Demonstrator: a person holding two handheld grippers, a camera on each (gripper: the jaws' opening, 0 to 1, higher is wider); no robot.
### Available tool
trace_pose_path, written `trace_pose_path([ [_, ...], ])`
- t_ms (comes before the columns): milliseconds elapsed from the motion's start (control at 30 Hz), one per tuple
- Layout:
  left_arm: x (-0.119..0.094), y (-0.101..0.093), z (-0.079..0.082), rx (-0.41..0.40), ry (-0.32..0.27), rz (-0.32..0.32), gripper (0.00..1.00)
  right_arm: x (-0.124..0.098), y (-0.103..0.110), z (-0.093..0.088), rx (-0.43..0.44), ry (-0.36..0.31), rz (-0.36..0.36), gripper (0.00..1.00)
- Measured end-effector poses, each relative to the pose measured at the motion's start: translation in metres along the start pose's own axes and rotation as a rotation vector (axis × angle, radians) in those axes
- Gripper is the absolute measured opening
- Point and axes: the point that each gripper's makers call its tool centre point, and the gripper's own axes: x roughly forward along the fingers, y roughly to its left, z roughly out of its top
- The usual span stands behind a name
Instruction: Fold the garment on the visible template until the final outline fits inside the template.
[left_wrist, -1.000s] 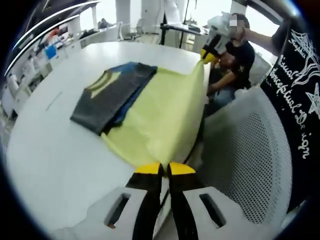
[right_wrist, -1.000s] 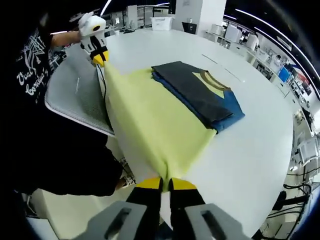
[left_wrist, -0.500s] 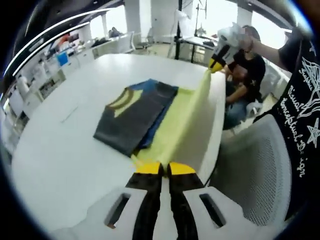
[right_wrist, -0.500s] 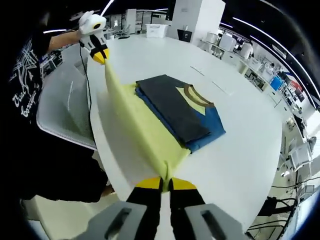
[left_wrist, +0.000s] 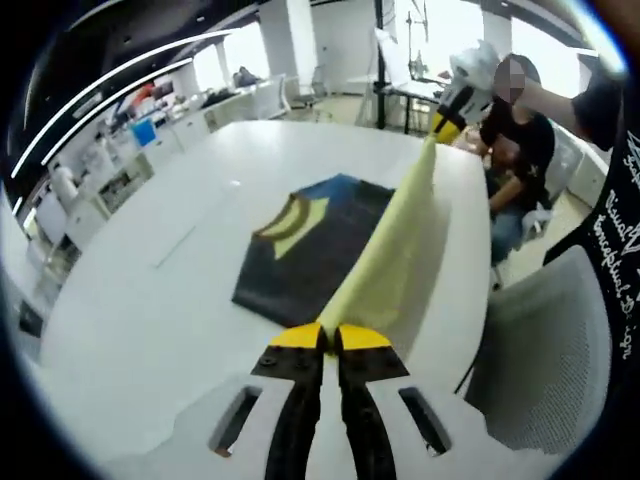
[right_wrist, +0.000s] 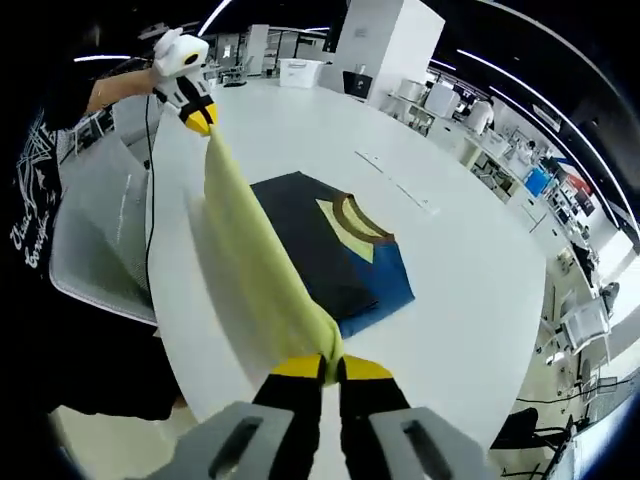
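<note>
We took the folded dark grey and blue garment with a yellow-trimmed collar (left_wrist: 315, 245) as our landmark; it lay flat on the round white table (left_wrist: 140, 320). In the left gripper view, our left gripper (left_wrist: 330, 337) had its yellow-tipped jaws pinched together on one corner of the pale yellow fabric sheet (left_wrist: 385, 265). That sheet rose off the table just beside the garment and ran taut past the garment's edge to our right gripper (left_wrist: 450, 122), which gripped the far corner above the table edge beyond the garment. A seated person in a black shirt (left_wrist: 515, 150) was behind that gripper, and a white mesh-backed chair (left_wrist: 545, 370) stood off the table's edge, on the sheet's side away from the garment.

In the right gripper view, our left gripper (right_wrist: 198, 118) held the sheet's far corner, high and well apart from the garment (right_wrist: 335, 255). The yellow sheet (right_wrist: 255, 265) hung as a lifted band alongside the garment, overlapping its near edge. Our right gripper (right_wrist: 330, 368) had its jaws closed on the near corner, just in front of the garment's blue part. The white table (right_wrist: 470, 270) spread out beyond the garment.
</note>
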Motion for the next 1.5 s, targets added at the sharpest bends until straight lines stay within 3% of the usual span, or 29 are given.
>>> trace_pose_path([
  [533, 0.024, 0.058, 0.024, -0.021, -0.05, 0.092, 0.01, 0.024, -0.056, 0.029, 0.027, -0.054, -0.052, 0.0],
  [967, 0.055, 0.105, 0.033, -0.063, -0.062, 0.205, 0.01, 0.065, -0.095, 0.041, 0.109, -0.082, -0.077, 0.0],
  [1133, 0.073, 0.117, 0.03, -0.088, -0.065, 0.213, 0.01, 0.081, -0.108, 0.038, 0.125, -0.065, -0.089, 0.0],
  [1500, 0.106, 0.129, 0.004, -0.182, -0.025, 0.227, 0.01, 0.119, -0.118, 0.031, 0.128, -0.022, -0.07, 0.0],
])
